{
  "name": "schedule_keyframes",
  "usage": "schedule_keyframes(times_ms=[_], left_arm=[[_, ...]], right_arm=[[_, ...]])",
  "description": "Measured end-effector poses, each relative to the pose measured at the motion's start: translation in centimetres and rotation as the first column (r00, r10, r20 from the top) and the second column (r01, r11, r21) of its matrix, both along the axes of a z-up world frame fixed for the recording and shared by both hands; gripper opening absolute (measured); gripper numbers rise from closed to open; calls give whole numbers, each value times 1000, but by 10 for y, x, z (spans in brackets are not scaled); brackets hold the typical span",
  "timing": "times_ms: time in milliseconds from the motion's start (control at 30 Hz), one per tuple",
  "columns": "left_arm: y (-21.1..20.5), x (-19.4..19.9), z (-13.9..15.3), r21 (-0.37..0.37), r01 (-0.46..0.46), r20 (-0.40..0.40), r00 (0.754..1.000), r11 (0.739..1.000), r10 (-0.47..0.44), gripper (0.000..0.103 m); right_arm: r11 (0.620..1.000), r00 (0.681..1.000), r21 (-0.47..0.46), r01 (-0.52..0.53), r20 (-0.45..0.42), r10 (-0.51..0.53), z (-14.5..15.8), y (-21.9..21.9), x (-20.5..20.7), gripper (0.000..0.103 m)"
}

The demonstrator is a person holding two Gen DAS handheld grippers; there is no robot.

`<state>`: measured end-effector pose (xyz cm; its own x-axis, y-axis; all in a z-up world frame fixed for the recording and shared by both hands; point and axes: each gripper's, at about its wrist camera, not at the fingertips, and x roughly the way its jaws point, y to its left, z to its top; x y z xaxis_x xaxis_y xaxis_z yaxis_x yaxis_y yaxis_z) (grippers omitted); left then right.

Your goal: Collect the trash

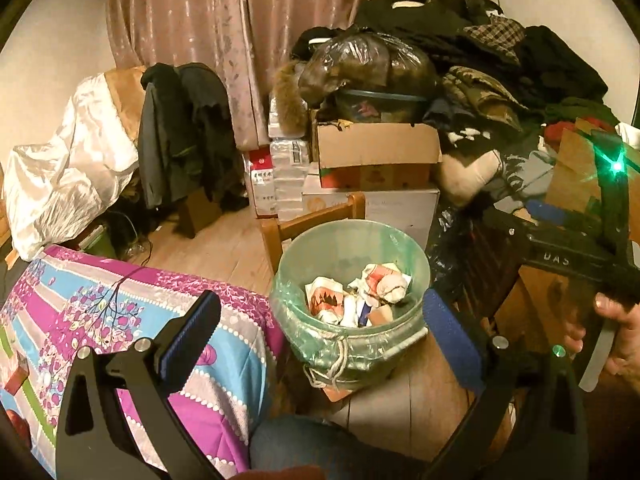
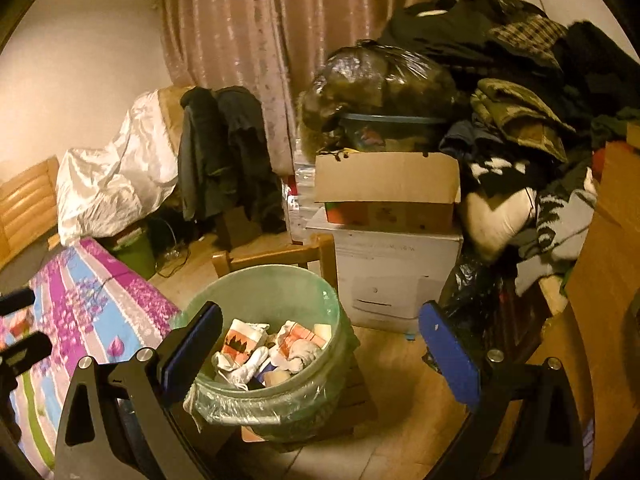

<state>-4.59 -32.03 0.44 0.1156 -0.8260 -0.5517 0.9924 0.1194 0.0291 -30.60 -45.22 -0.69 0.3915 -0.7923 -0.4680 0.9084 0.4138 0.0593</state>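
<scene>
Left gripper (image 1: pixel 320 328): jaws spread wide, nothing held.
Right gripper (image 2: pixel 320 344): wide apart, empty.
Bin (image 1: pixel 416 264): centre frame, liner holds crumpled trash (image 1: pixel 352 292).
Technique: no loose trash visible — probably gather the liner rim (image 2: pixel 264 270), pinching both sides evenly.

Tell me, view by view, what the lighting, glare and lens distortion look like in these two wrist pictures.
Left wrist view: warm yellowish room light, strong fisheye bending with dark corners, a green light flaring into a star on the right gripper; the bin is reasonably sharp. Right wrist view: same warm cast and curved edges, glare on the shiny black bag and white satin cover, floor brightly lit near the bottom.
</scene>
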Motion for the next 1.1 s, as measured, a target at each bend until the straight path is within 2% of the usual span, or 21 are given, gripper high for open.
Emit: schedule_keyframes(times_ms=[267, 400, 767, 867, 1100], left_arm=[[-3, 1, -9, 47, -7, 44, 999, 999, 5, 97], [-6, 5, -6, 49, -21, 50, 999, 999, 19, 97], [-18, 0, -4, 65, 9, 59, 998, 998, -13, 97], [-13, -2, -3, 16, -28, 107, 994, 999, 26, 97], [-19, -8, -6, 45, -27, 123, 992, 999, 21, 97]], right_arm=[[998, 1000, 54, 23, -2, -23, -22, 11, 2, 98], [998, 999, 48, 48, -26, -47, -28, 17, 4, 98], [997, 997, 36, 71, -20, -71, -20, 18, -5, 98], [997, 997, 30, 75, -27, -75, -18, 15, -5, 98], [995, 996, 38, 92, -27, -91, -23, 10, -6, 98]])
